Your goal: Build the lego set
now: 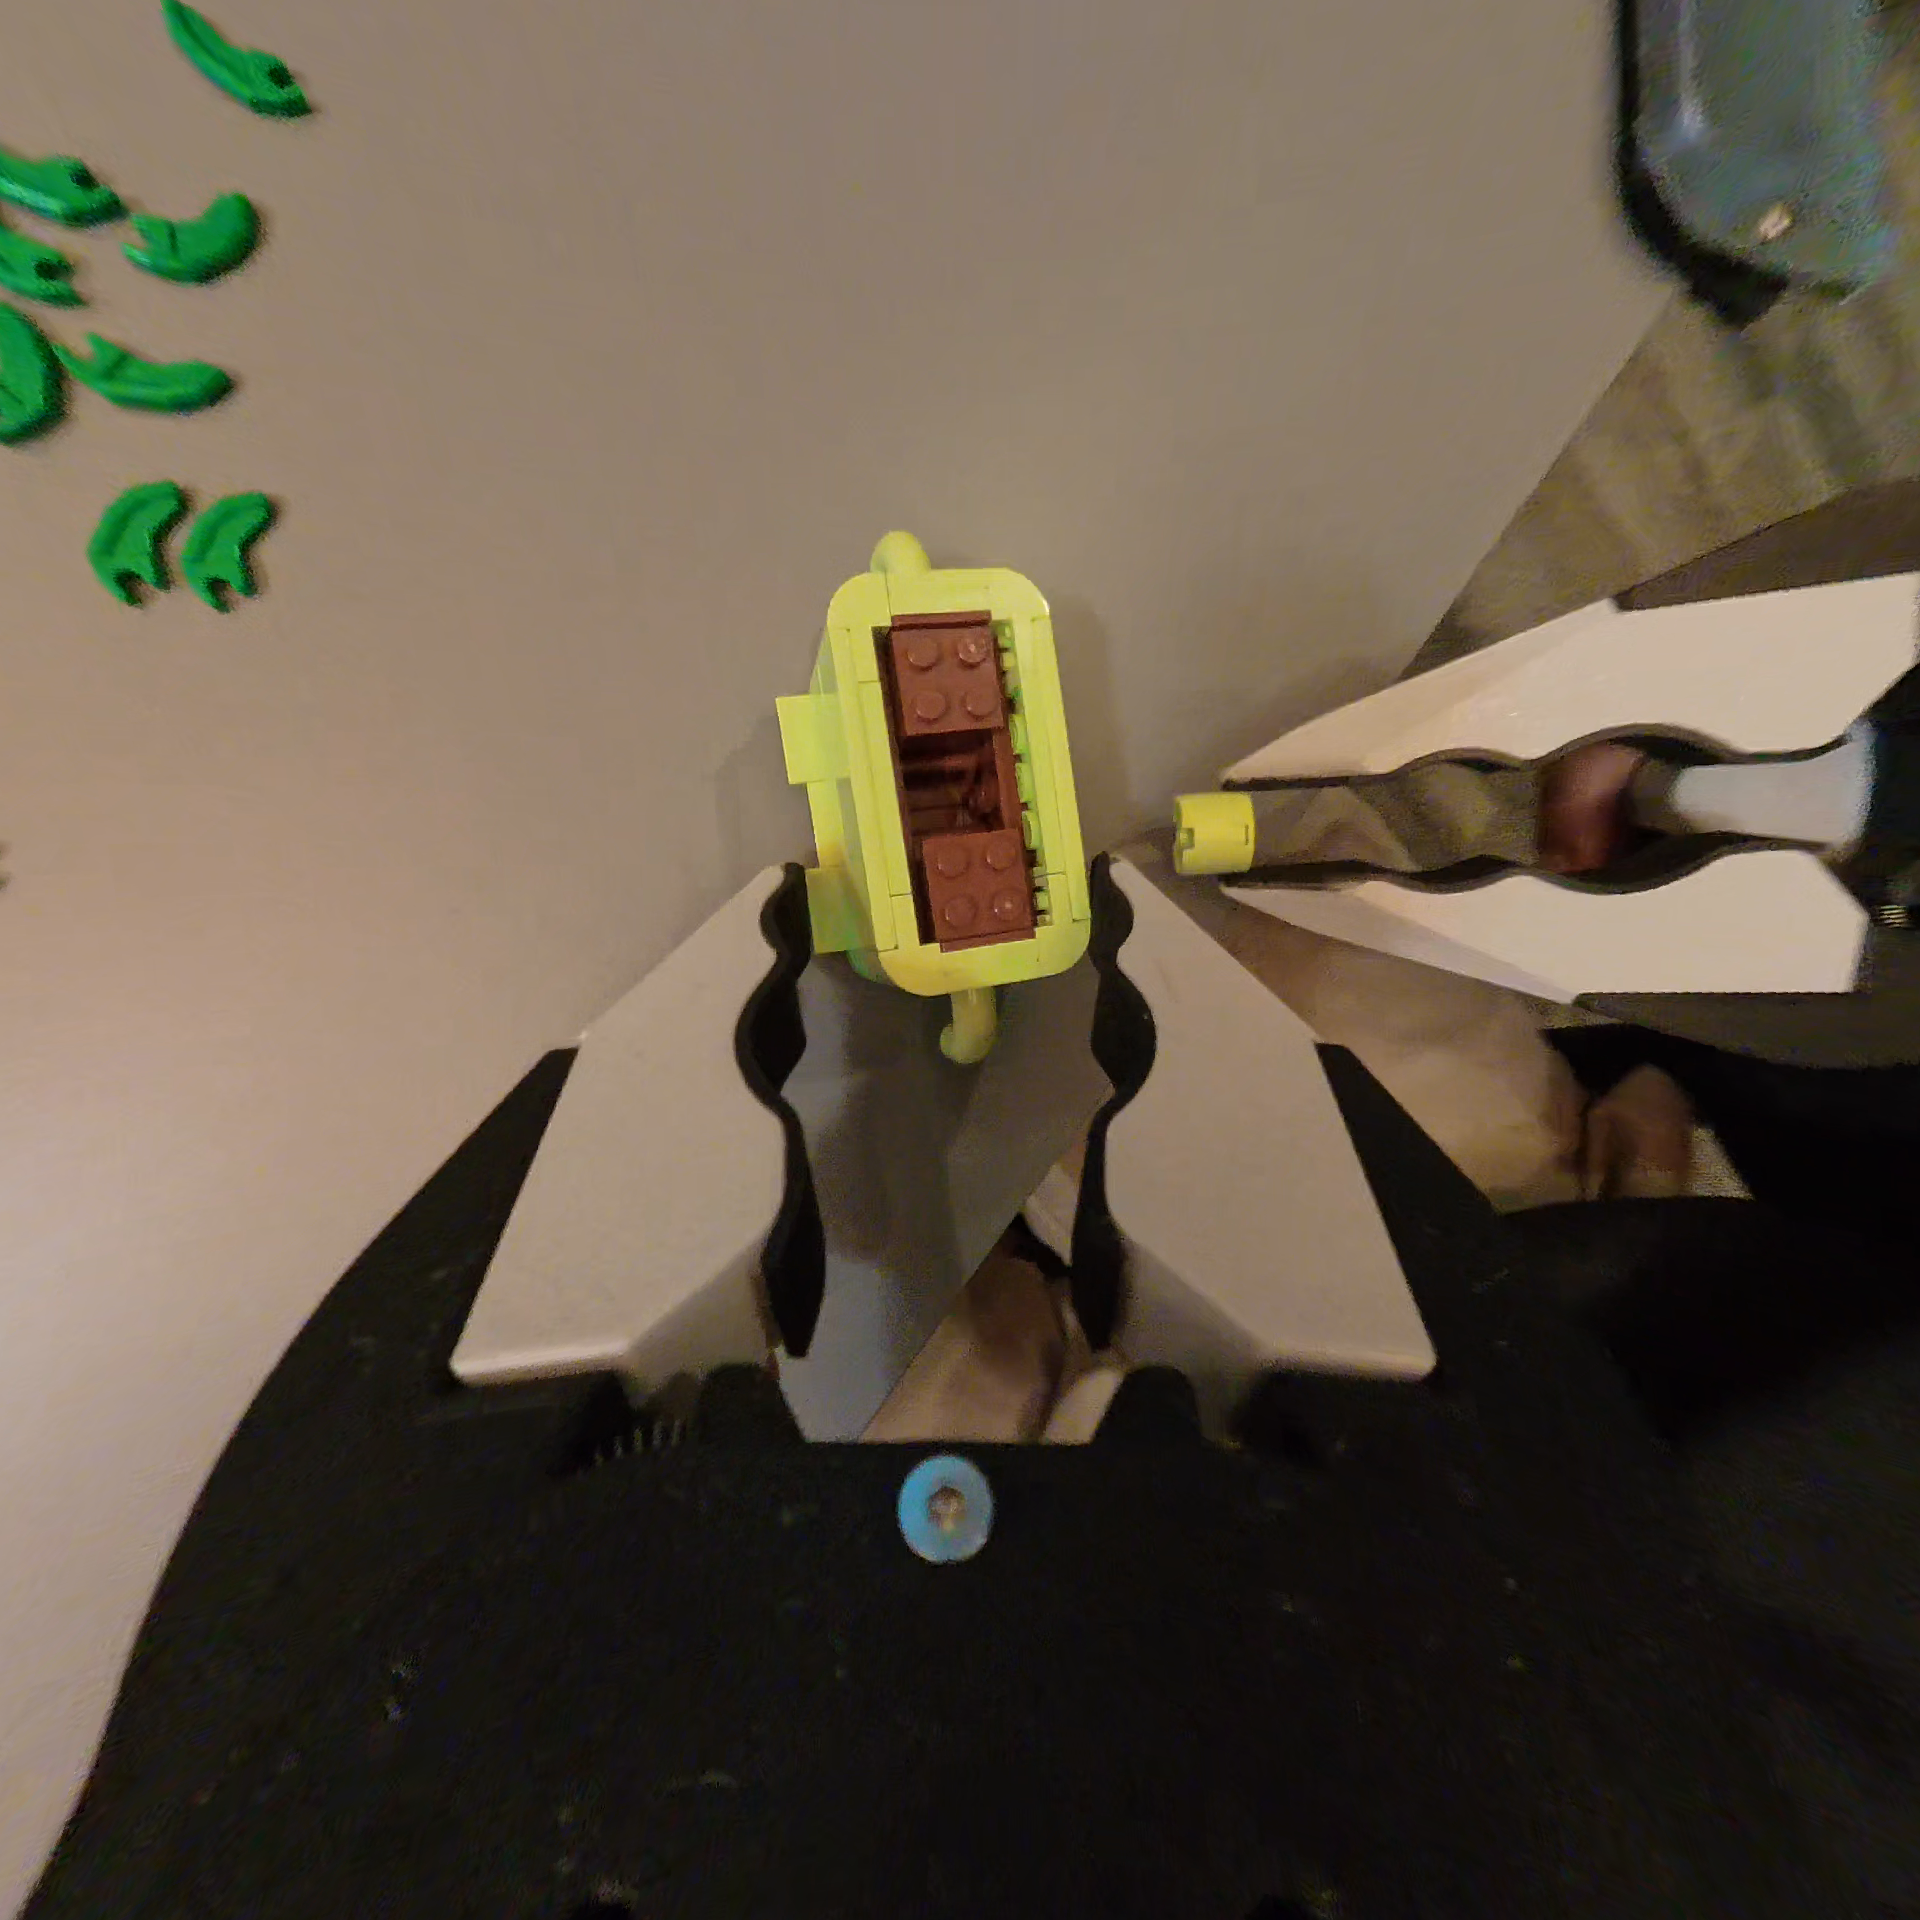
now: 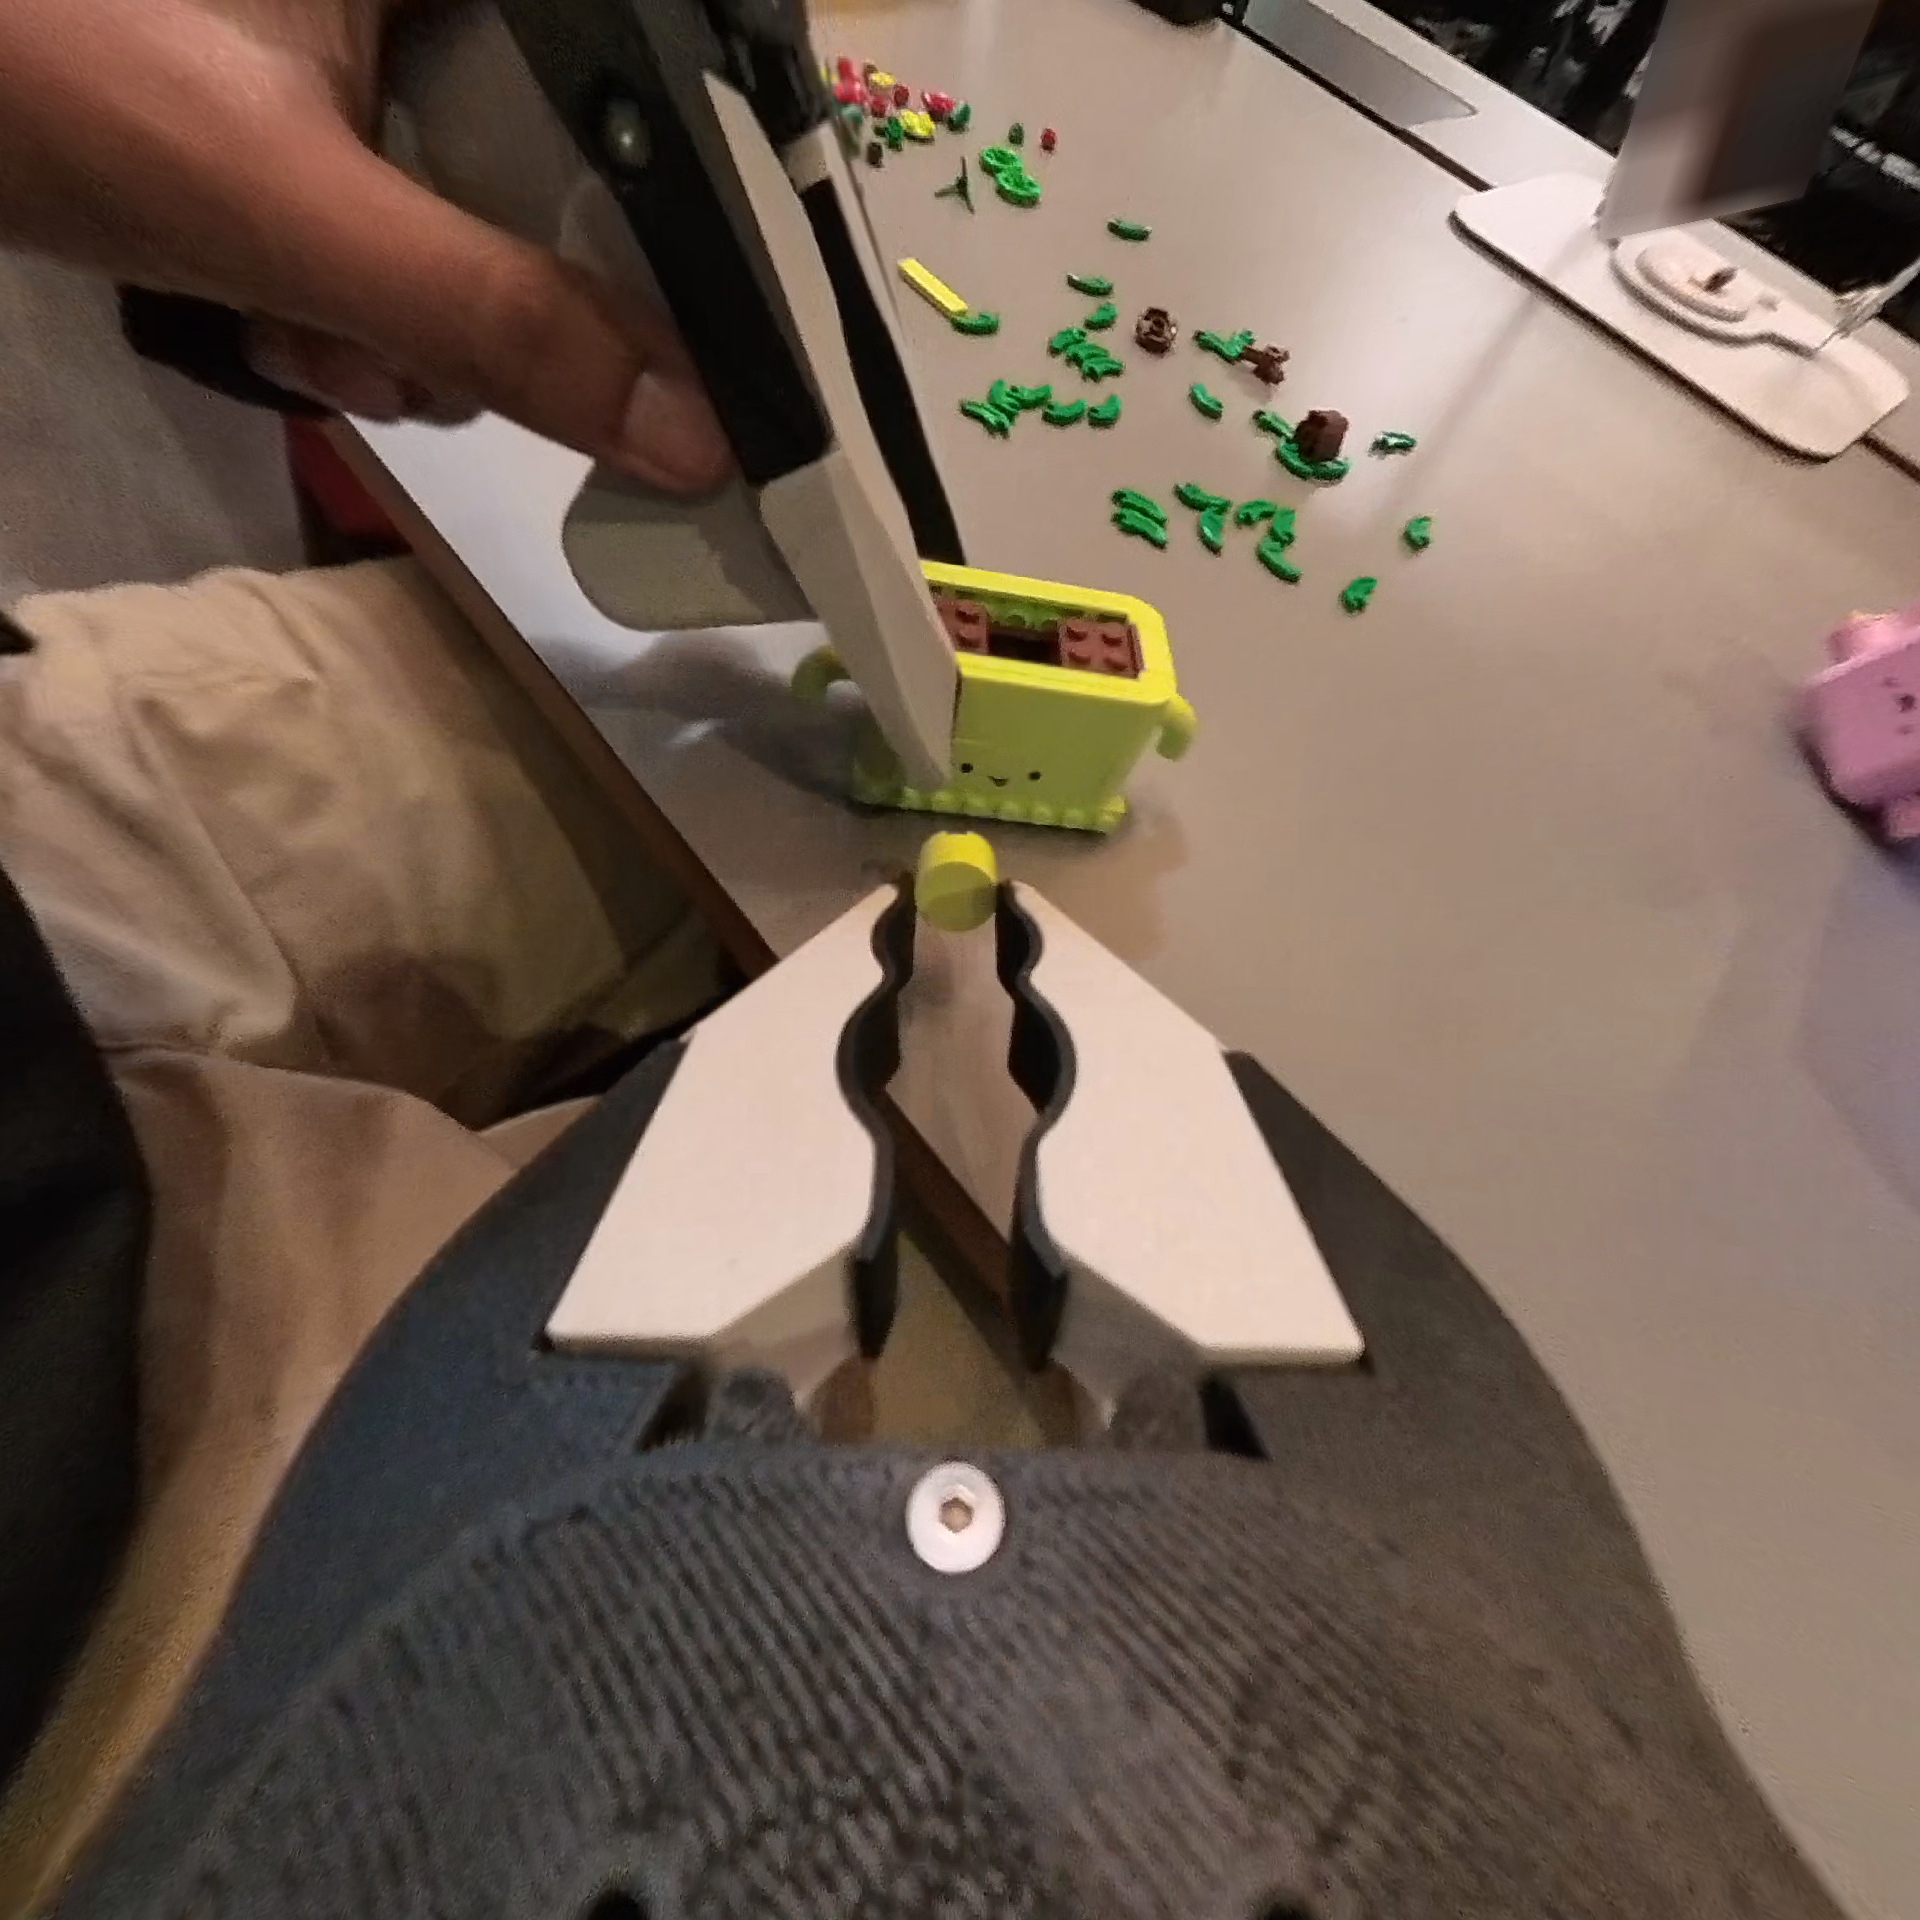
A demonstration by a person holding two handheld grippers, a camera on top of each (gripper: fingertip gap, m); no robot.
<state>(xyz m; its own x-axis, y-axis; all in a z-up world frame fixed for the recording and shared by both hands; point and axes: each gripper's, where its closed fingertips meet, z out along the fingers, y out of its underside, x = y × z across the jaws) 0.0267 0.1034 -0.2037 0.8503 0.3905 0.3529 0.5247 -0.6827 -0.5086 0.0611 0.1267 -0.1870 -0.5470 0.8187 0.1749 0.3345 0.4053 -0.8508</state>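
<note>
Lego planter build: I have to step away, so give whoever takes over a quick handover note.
Left gripper: jaws astride one end of the lime-green planter box, steadying it upright on the grey table.
Right gripper: shut on a small lime-green round piece, held just short of the box.
Done: box walls, handles and two brown bricks inside.
Left: seat the round piece, then add the green leaf pieces and the small red and yellow pieces lying loose farther back.
</note>
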